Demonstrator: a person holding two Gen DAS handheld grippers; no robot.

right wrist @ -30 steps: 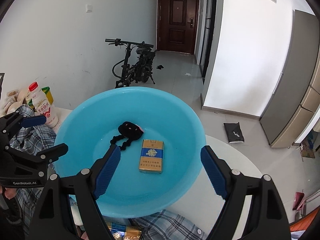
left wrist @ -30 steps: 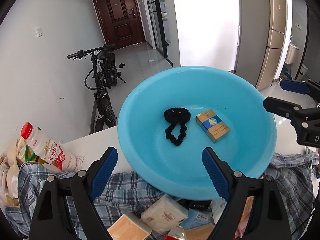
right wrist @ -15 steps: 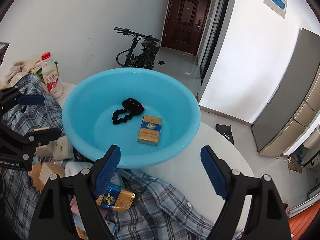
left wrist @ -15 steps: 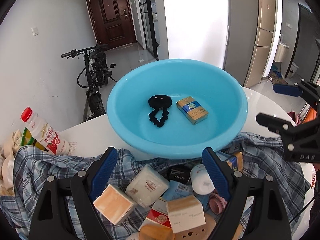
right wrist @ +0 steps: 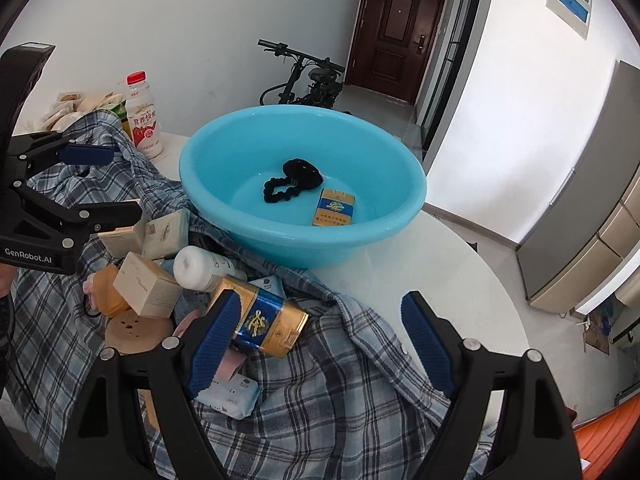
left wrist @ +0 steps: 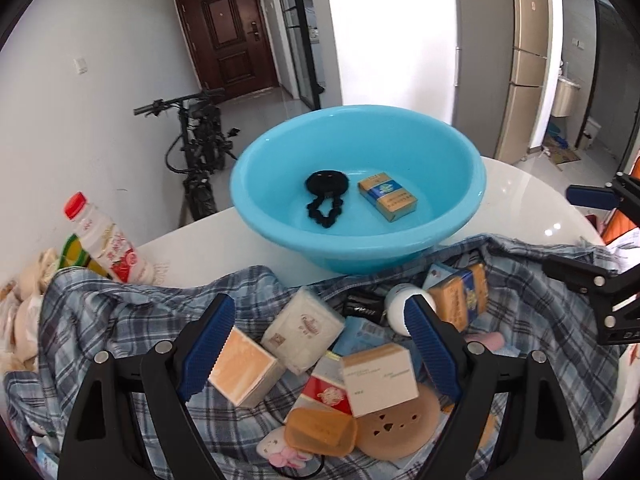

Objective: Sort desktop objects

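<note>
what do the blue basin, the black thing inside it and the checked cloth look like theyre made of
Blue basin: most likely plastic, smooth and slightly glossy, one even colour with a rolled rim.
Black thing: seems to be fabric, probably an elastic hair tie; matte, bumpy, with a limp scrunched loop.
Checked cloth: woven textile, perhaps a cotton shirt; soft folds and a seam with small buttons.

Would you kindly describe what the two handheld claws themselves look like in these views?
Both the left claw and the right claw share one design: black angular frames joined with silver bolts, and two fingers faced with dark blue ribbed pads. White "GenRobot.AI" lettering marks the left claw's side in the right wrist view. No sleeve shows in either view.
</note>
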